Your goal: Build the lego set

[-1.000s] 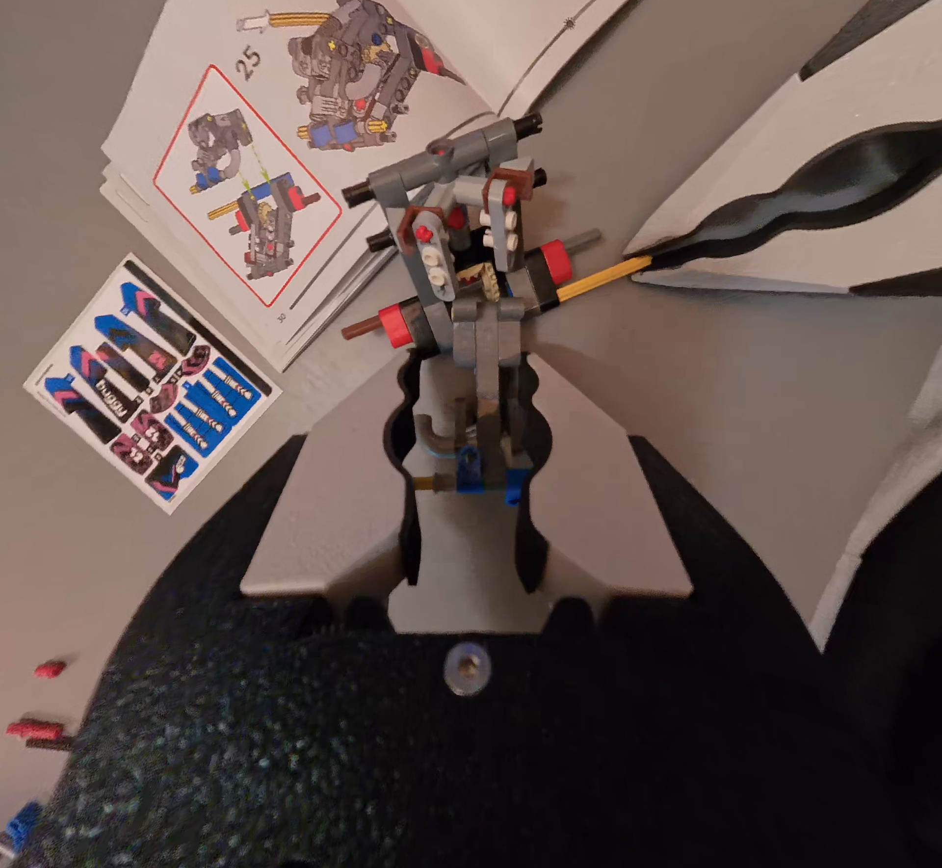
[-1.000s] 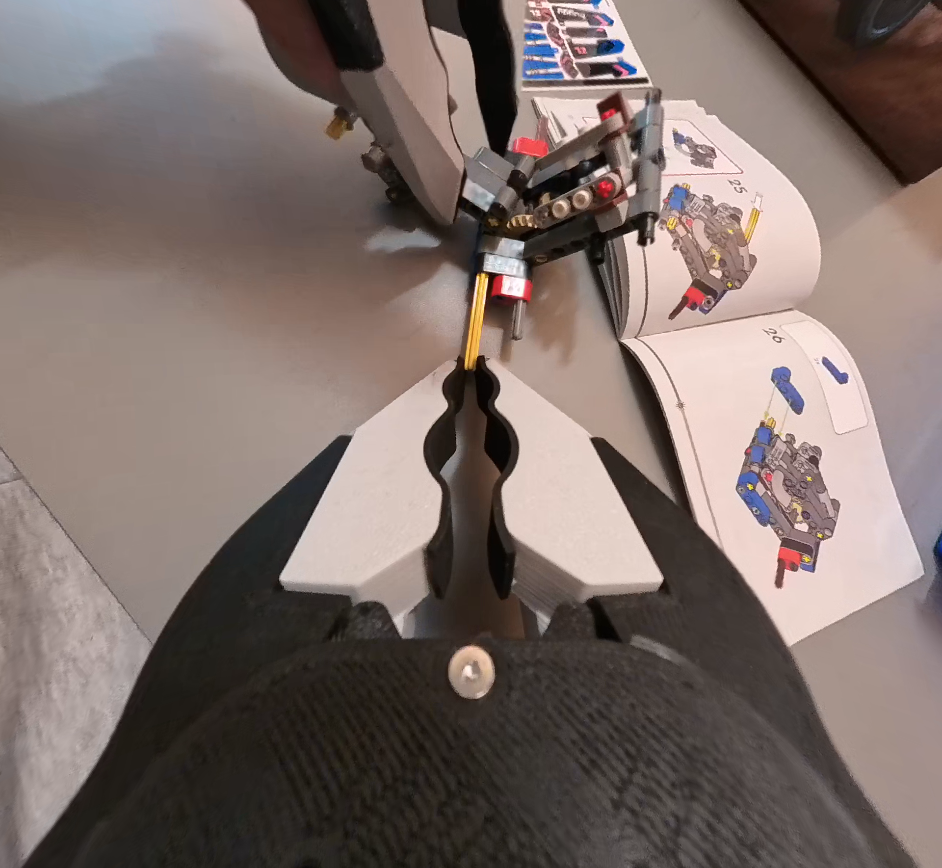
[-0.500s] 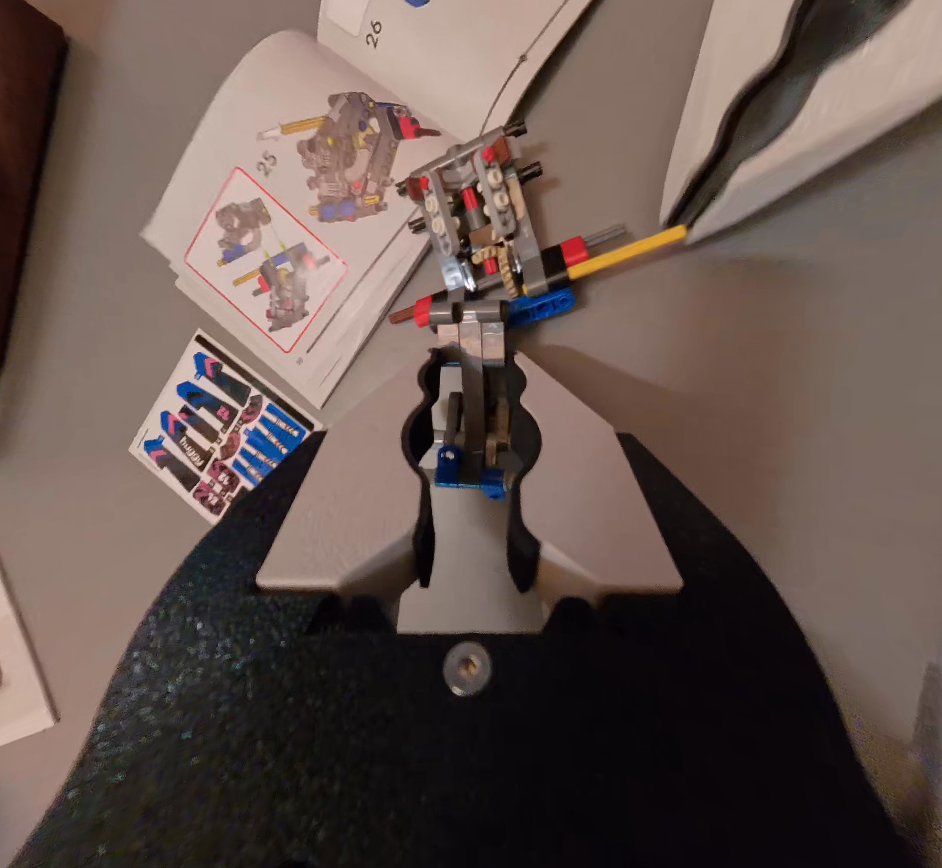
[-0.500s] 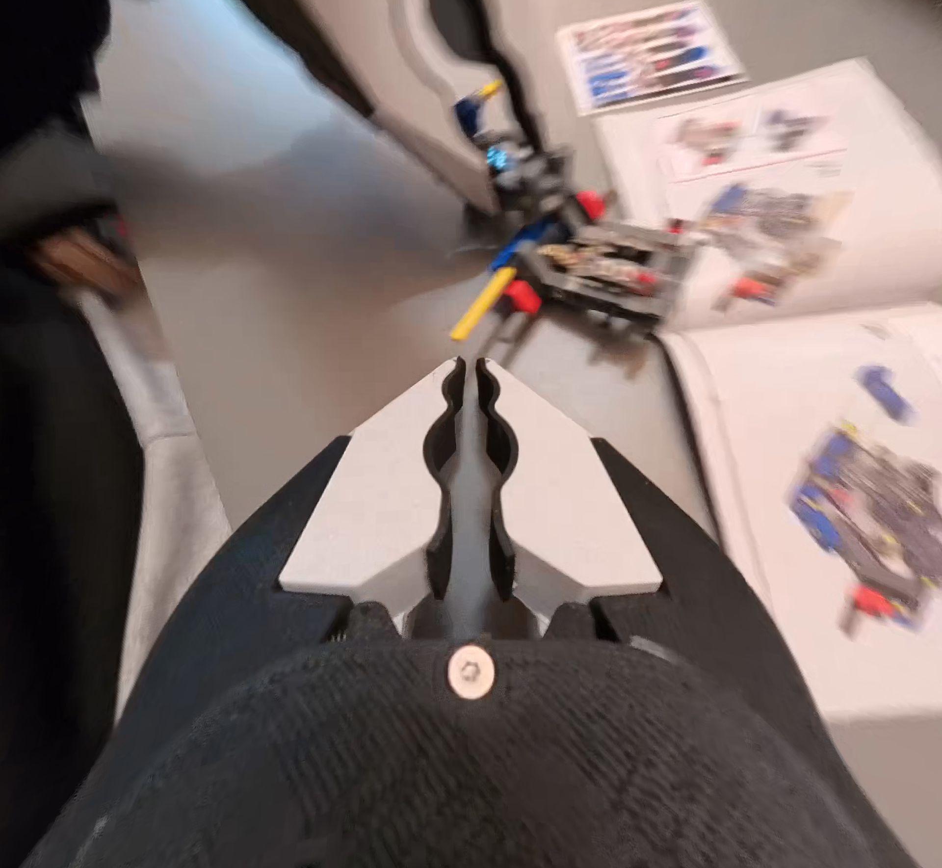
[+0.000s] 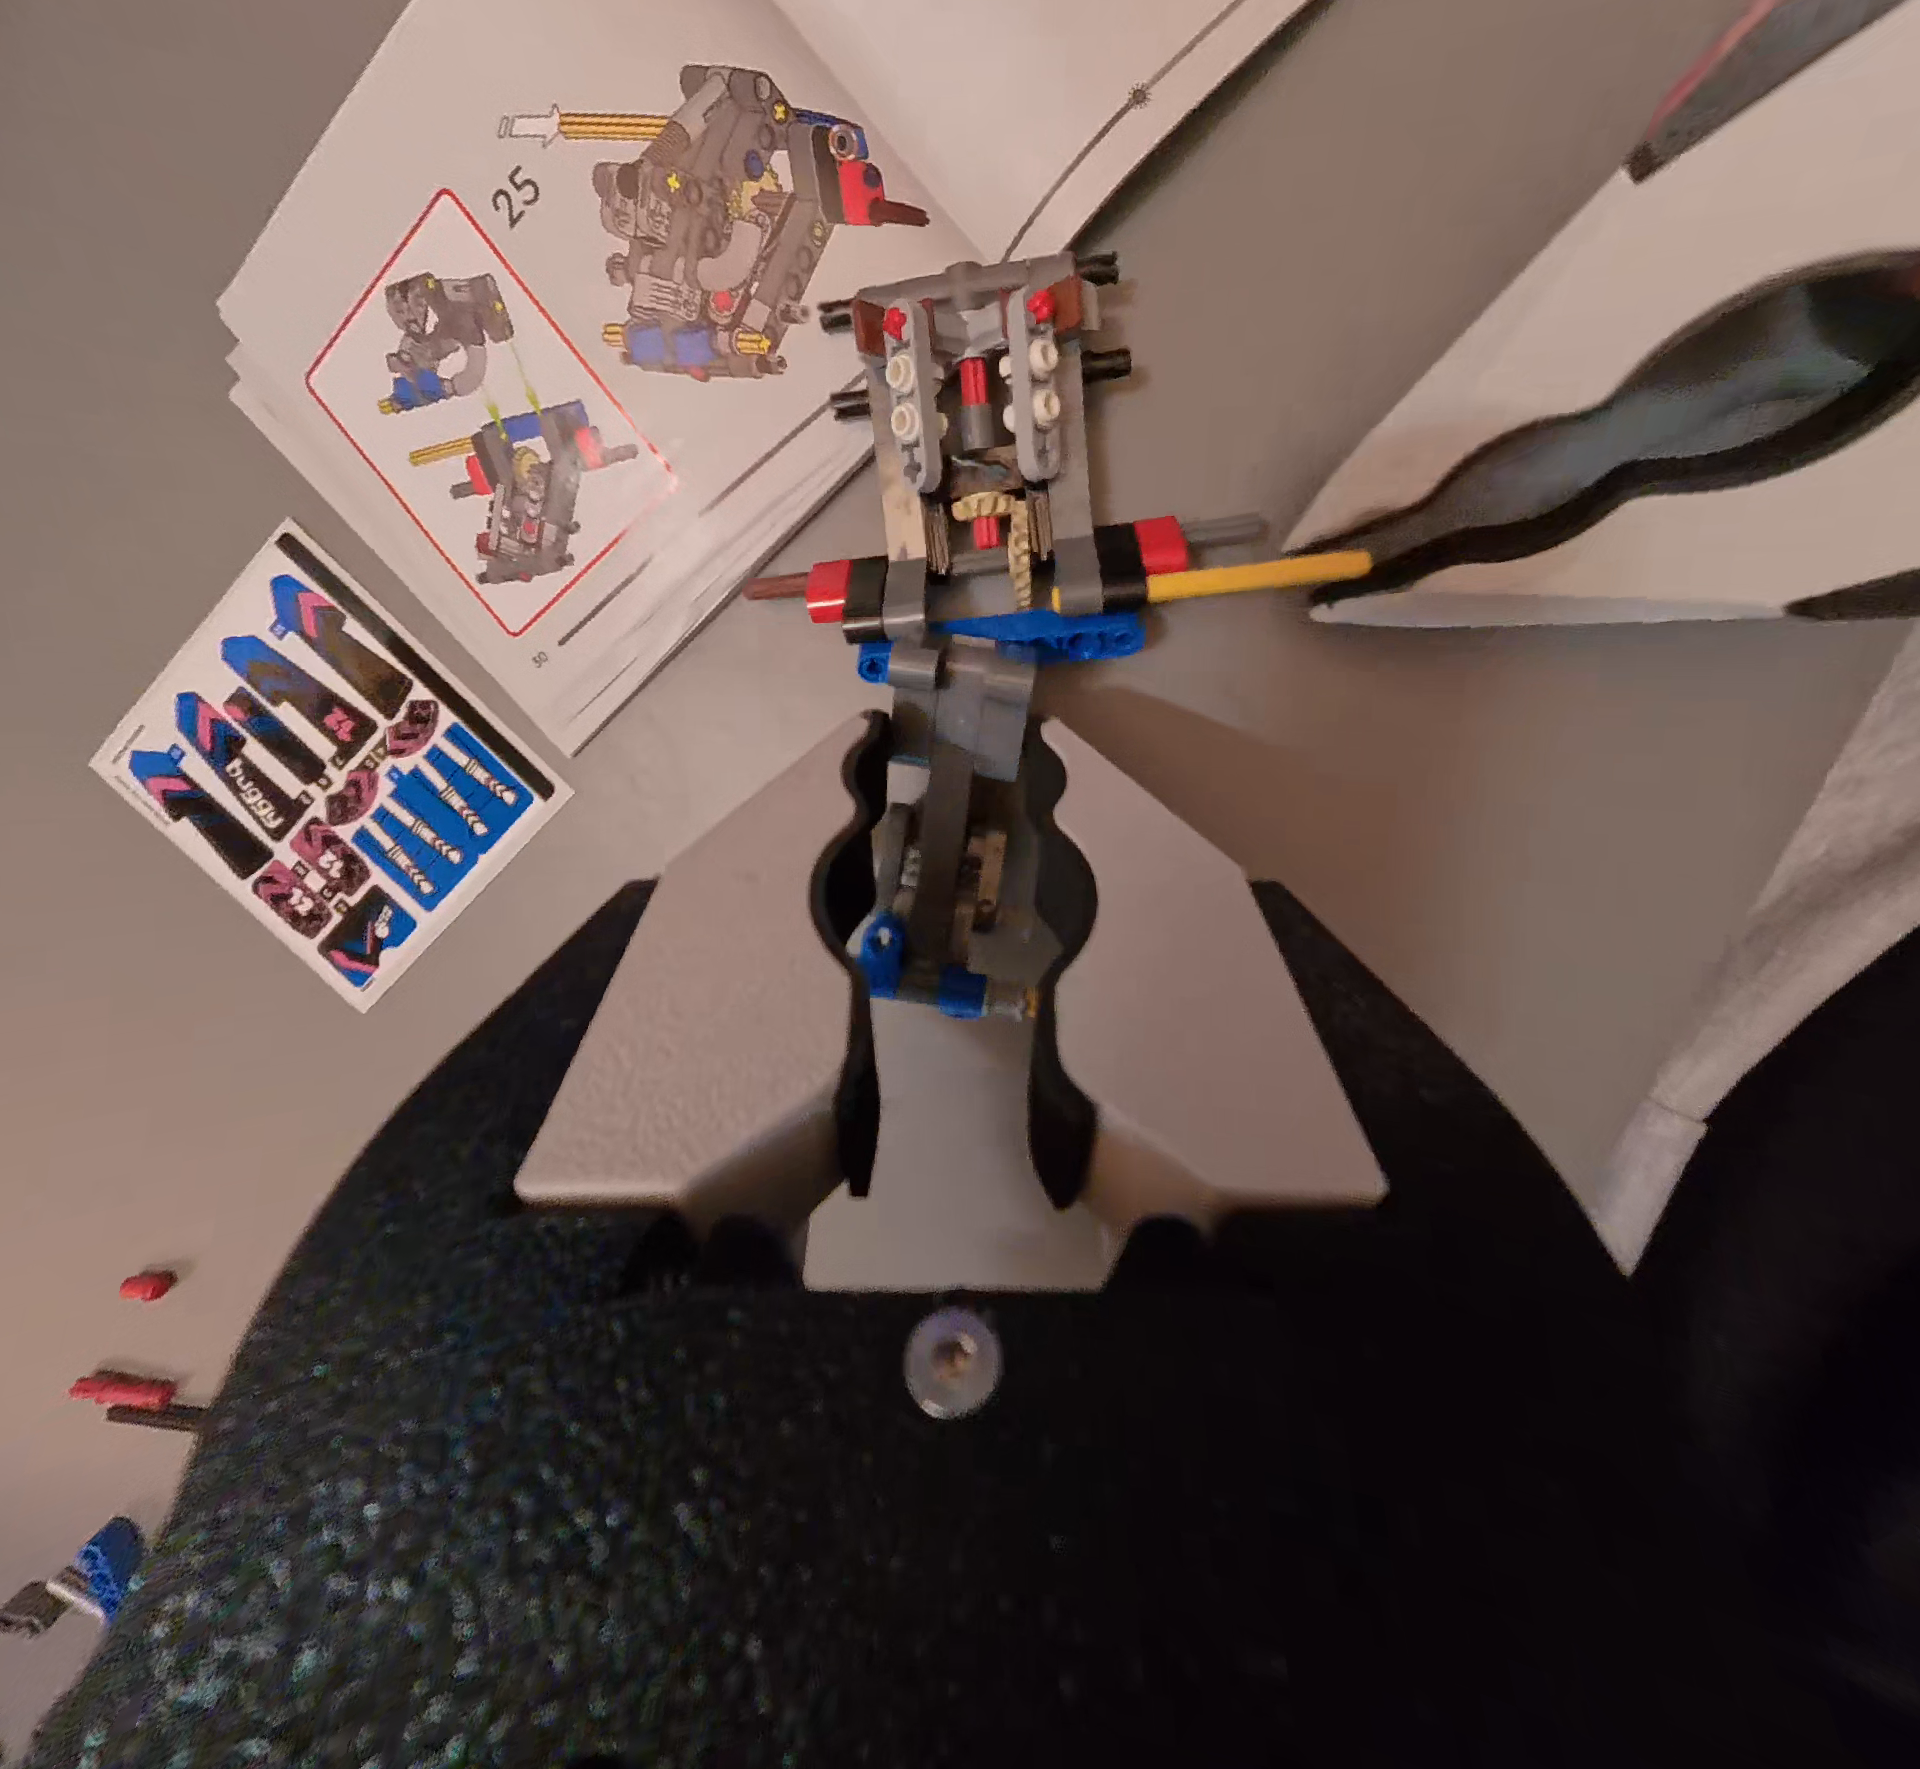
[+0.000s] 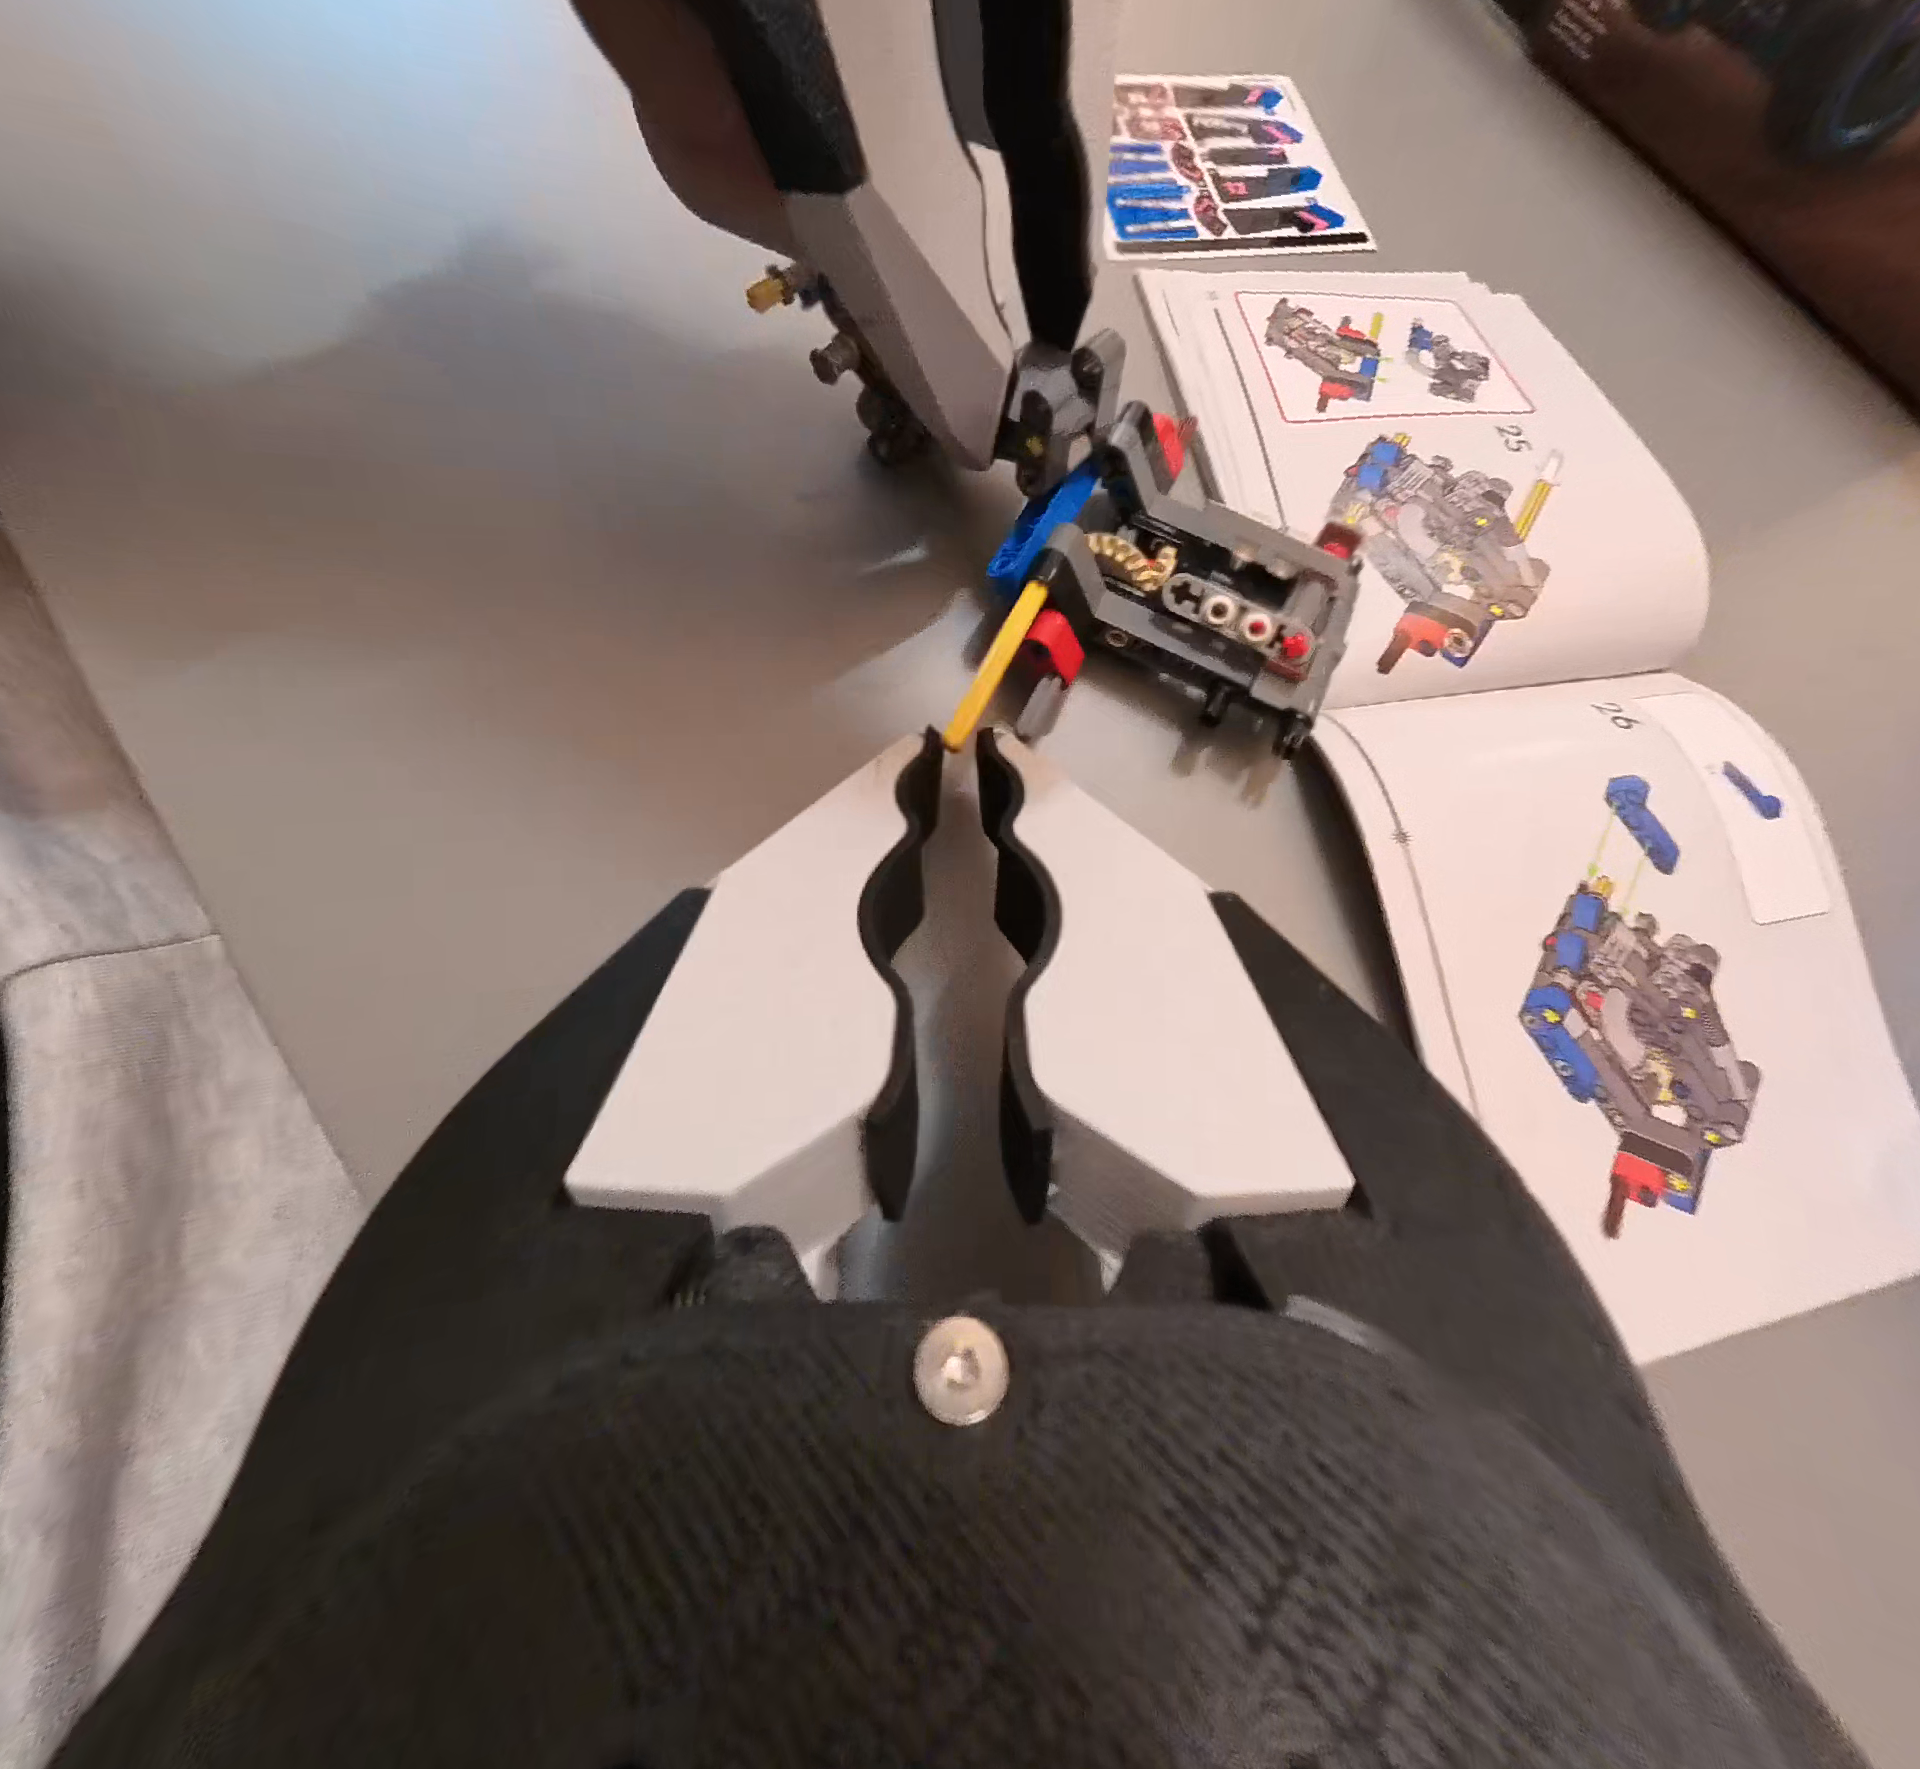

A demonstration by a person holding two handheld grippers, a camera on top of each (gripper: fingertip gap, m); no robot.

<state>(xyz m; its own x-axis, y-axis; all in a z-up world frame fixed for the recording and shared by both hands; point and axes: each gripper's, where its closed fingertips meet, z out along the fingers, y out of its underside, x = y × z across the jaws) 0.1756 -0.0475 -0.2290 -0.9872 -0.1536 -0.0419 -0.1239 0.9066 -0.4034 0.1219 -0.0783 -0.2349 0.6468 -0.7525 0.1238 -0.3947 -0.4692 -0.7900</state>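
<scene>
My left gripper (image 5: 956, 732) is shut on the tail of a grey Lego assembly (image 5: 977, 431) with red bushes, a tan gear and a blue beam (image 5: 1039, 641). It holds the assembly low over the grey table. A yellow axle (image 5: 1247, 573) sticks out of the assembly's right side. In the right wrist view my right gripper (image 6: 961, 743) is nearly closed, with the tip of the yellow axle (image 6: 1003, 654) between its fingertips. The assembly (image 6: 1195, 587) and the left gripper (image 6: 1013, 410) lie just beyond. The right gripper also shows in the left wrist view (image 5: 1340, 581).
An open instruction booklet (image 5: 623, 265) lies behind the assembly, also in the right wrist view (image 6: 1455, 472). A sticker sheet (image 5: 322, 763) lies to its left. Loose red pins (image 5: 145, 1285) and a blue piece (image 5: 104, 1553) lie at the left edge. A dark box (image 6: 1714, 57) stands far right. Across from one pair of fingers to the other is roughly 7 cm.
My right gripper came off the yellow axle, swung aside, then returned to its tip. The left gripper turned the assembly, so the blue beam now shows.
</scene>
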